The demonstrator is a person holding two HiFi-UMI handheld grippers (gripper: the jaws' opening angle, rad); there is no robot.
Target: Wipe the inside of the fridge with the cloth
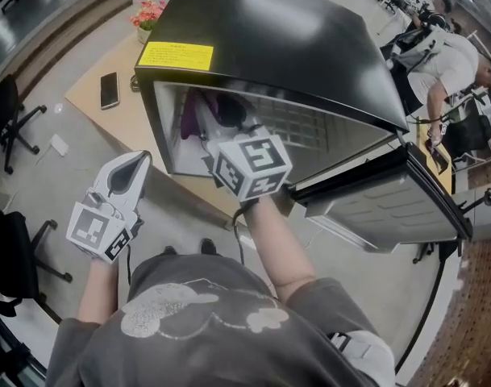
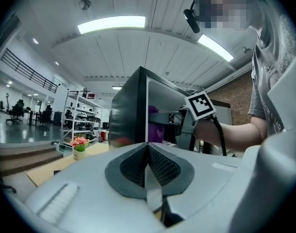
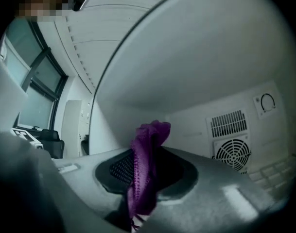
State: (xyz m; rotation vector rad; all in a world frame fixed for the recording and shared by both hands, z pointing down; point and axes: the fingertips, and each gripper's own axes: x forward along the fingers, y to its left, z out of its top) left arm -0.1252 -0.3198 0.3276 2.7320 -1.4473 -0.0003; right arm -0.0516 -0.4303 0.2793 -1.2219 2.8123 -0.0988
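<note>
A small black fridge [image 1: 269,39] stands on a wooden table with its door [image 1: 390,208] swung open to the right. My right gripper [image 1: 217,131] reaches into the white interior [image 3: 196,57] and is shut on a purple cloth [image 3: 145,169], which shows as a purple bunch [image 1: 193,119] inside the opening. The back wall's fan grille [image 3: 234,152] lies ahead of the cloth. My left gripper [image 1: 128,172] hangs outside, low and left of the fridge, its jaws shut with nothing between them. From the left gripper [image 2: 148,166] view, the fridge [image 2: 130,110] stands ahead.
A phone [image 1: 109,89] and a flower pot [image 1: 147,18] sit on the wooden table [image 1: 108,119] left of the fridge. Office chairs [image 1: 11,119] stand at the left. Another person [image 1: 451,63] works at the far right. A yellow label [image 1: 175,54] marks the fridge top.
</note>
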